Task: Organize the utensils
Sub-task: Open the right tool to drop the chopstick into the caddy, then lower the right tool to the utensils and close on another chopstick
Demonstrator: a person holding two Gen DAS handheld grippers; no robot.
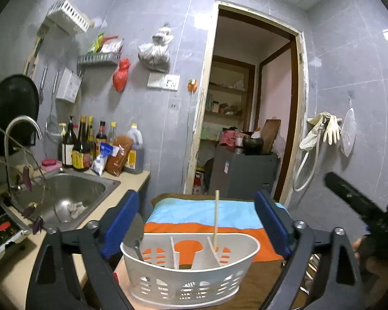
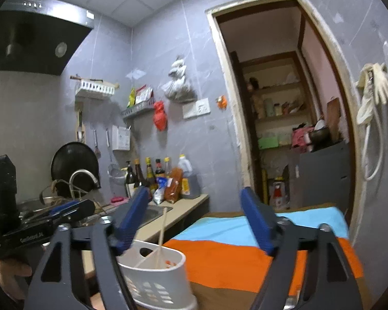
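A white slotted utensil caddy [image 1: 190,276] with three compartments stands on a striped cloth, close below my left gripper [image 1: 196,222]. That gripper is open, its blue pads [image 1: 121,222] wide apart on either side of the caddy and holding nothing. A wooden chopstick [image 1: 216,219] stands upright in the right compartment. A grey flat blade [image 1: 133,235] leans in the left one. In the right wrist view the caddy [image 2: 155,276] sits at the lower left with the chopstick [image 2: 161,235] in it. My right gripper [image 2: 199,222] is open and empty above the cloth.
The blue, orange and brown cloth [image 2: 245,255] covers the table. A counter with a steel sink [image 1: 72,193], a tap and sauce bottles [image 1: 82,147] runs along the left. A doorway [image 1: 248,103] opens behind. The other gripper's black body [image 1: 349,193] reaches in at the right.
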